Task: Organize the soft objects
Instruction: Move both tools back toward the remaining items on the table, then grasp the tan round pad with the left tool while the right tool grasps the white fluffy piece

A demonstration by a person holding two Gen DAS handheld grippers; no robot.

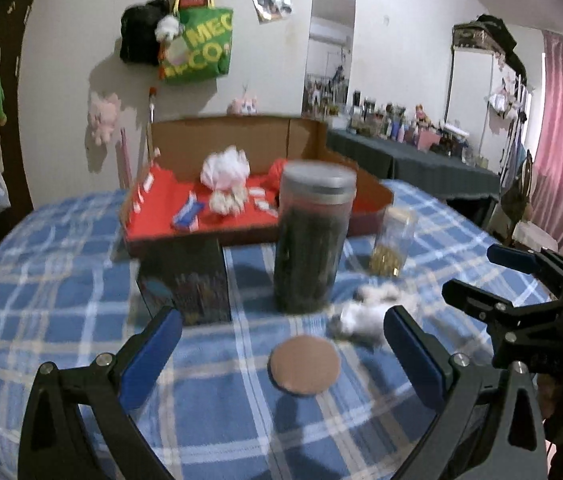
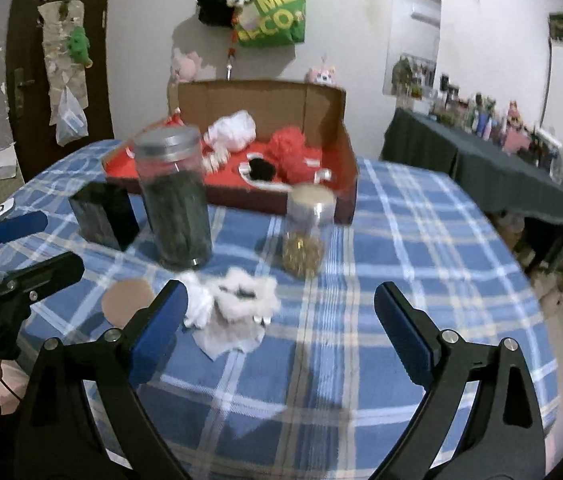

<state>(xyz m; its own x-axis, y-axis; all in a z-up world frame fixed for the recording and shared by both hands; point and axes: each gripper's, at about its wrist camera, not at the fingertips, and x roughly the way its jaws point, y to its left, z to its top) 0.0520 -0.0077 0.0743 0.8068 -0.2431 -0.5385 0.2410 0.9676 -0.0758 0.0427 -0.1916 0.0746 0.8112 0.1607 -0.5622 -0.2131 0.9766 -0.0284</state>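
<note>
Evidently the step in hand was the approach to a pick: several soft items already lay in the box (image 2: 321, 120), a white puff (image 2: 231, 130) and a red puff (image 2: 291, 152) among them, while a white fluffy item (image 2: 237, 300) and a tan pad (image 2: 127, 300) lay loose on the cloth (image 2: 421, 240). Left gripper (image 1: 281, 344) hovered low over the cloth, jaws wide and empty, the pad lying between its fingers and just ahead. Right gripper (image 2: 281, 320) was likewise spread wide and held nothing; the fluffy item lay beside its left finger (image 2: 161, 320), not between the two. Judged next move: shift one gripper to straddle a loose item, close gently, lift and carry it past the tall jar (image 2: 175, 196) and small jar (image 2: 305, 232) into the box. Frames were motion-blurred.
</note>
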